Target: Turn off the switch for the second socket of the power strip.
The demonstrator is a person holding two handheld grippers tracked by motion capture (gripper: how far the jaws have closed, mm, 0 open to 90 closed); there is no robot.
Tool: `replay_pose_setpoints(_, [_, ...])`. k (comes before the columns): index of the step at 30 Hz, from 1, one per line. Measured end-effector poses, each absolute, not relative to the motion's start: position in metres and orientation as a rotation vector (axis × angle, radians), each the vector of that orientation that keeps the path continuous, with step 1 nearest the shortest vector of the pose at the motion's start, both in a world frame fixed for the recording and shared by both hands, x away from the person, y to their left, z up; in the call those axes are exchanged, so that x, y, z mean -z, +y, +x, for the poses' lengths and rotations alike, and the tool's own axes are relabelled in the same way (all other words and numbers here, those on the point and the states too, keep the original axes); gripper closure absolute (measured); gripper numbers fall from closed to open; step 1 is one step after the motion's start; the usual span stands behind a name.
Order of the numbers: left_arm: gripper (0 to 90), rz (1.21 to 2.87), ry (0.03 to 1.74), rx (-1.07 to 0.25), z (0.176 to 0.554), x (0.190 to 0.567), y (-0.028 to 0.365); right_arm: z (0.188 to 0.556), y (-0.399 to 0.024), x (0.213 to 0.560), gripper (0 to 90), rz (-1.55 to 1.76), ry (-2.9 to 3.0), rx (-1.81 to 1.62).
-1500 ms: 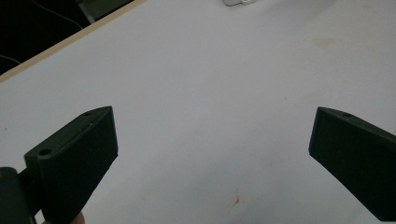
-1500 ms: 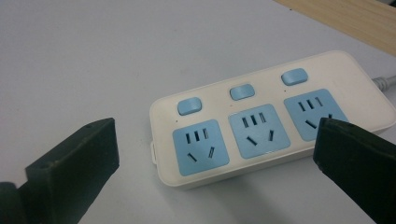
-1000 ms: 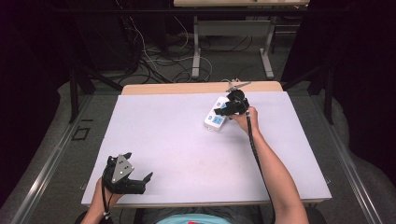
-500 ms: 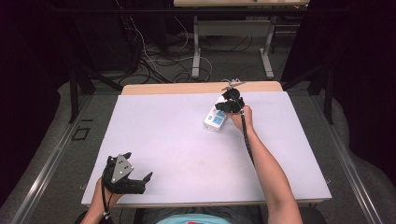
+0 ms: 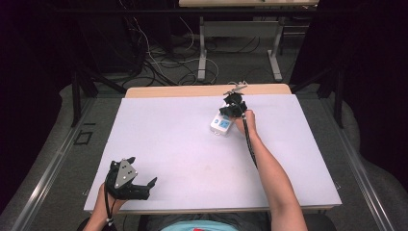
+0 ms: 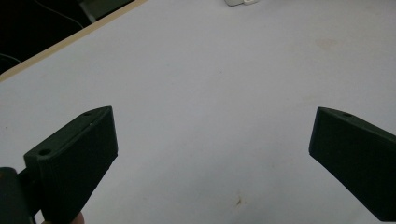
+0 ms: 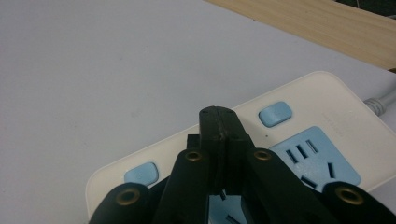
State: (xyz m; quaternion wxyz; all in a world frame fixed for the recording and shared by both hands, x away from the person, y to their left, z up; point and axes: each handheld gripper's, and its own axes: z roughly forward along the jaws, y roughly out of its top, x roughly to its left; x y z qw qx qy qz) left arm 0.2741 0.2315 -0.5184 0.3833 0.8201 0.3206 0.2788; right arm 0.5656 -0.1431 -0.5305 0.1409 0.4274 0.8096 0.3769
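**Two hand-held grippers, one power strip, white table**

Item 1. Left gripper (image 5: pixel 129 179), near left corner of the table (image 5: pixel 183 144), held in the person's left hand (image 5: pixel 107 199). Grey three-cornered plate on top. In the left gripper view its jaws stand wide apart with nothing between them, only bare white surface with a small brownish mark.

Item 2. Table, white top, with a light wooden strip (image 5: pixel 192 90) along the far edge.

Item 3. Right forearm (image 5: pixel 269 168), reaching from the near edge toward the far right part of the table; a black cable runs along it.

Item 4. Right gripper (image 5: pixel 233 107), far right-centre of the table, over the power strip. In the right gripper view (image 7: pixel 219 122) its jaws are pressed together, nothing held, tips directly above the strip's face between two blue switch buttons.

Item 5. Power strip (image 5: pixel 222 124), cream-white, lying flat, blue socket panels and blue buttons; its grey cord (image 7: pixel 380 102) leaves the far end.

Item 6. Floor beyond the table: tangled cables (image 5: pixel 159 57) and the legs of another table (image 5: pixel 202 53).
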Motion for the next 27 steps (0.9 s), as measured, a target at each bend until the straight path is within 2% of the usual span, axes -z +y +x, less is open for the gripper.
replay_pose_setpoints(27, [1.2,2.089,0.818,-0.712,0.2736,0.5194,0.2290,0.5639,-0.1387,0.5344,90.0,1.251,2.305,-1.074])
